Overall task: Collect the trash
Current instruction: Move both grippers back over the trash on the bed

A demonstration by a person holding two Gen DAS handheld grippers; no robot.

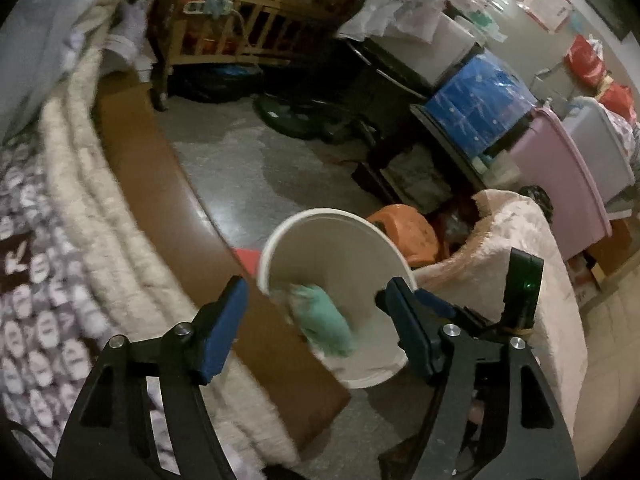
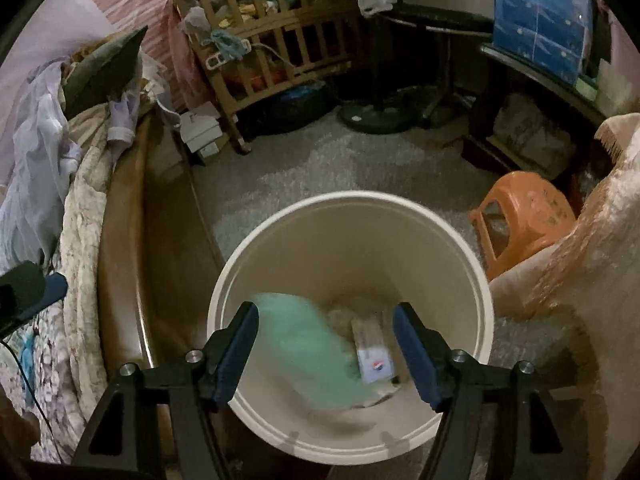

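Hovering over the cream bucket [image 2: 348, 216], the right gripper [image 2: 324, 344] pointed steeply down with its blue pads [image 2: 236, 352] spread apart and nothing pinched between them. A blurred teal piece of trash [image 2: 308, 344] showed inside the bucket, between the pads in view but not touched by either; blur made it unclear whether it was resting or in the air. Beside it in the bucket lay a white carton [image 2: 374, 354] with a small round logo, on top of some pale crumpled stuff at the bottom. The left gripper [image 1: 312, 320] sat off to the side of the same bucket [image 1: 332, 220], jaws also standing wide and empty, its right pad [image 1: 408, 328] near the bucket rim; contact could not be told. From the left wrist view the teal trash [image 1: 324, 320] showed against the inner wall. The bucket stood on grey floor [image 2: 320, 160] next to a brown bed frame [image 2: 160, 216], with patterned bedding [image 1: 36, 240] on the left. An orange plastic stool [image 2: 524, 220] stood just right of the bucket, and a pinkish fuzzy cover [image 2: 580, 260] draped something on the far right. Further back were a wooden crib [image 2: 276, 36], a dark fan base [image 2: 376, 116] and a blue box [image 1: 480, 104].
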